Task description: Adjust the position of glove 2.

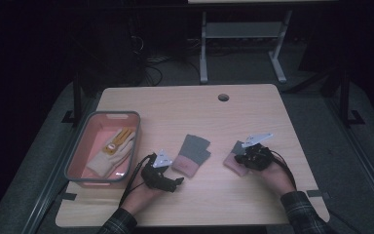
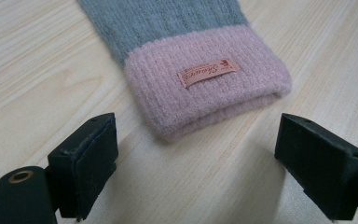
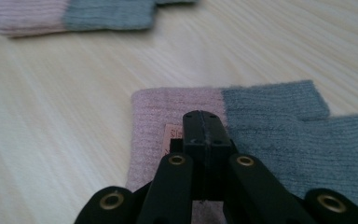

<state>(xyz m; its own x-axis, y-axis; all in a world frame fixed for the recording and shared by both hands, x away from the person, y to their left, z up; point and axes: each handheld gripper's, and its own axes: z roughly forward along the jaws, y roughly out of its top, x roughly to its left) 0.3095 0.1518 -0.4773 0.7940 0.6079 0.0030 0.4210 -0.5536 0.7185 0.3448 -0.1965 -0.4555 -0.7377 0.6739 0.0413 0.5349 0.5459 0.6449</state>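
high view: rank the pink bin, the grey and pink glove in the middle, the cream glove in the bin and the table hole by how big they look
1. pink bin
2. grey and pink glove and cream glove: look about alike, so no ranking between them
3. table hole

The table [image 2: 37, 70] was pale wood with a fine straight grain and a smooth matt finish. The glove [image 2: 200, 60] at twelve o'clock from the left gripper [image 2: 196, 163] was soft ribbed knit, grey with a fuzzy pink cuff and a small woven label [image 2: 208, 73]. The gripper's pads [image 2: 86, 163] were dull black rubber. The bin [image 1: 78, 161] looked like smooth plastic.
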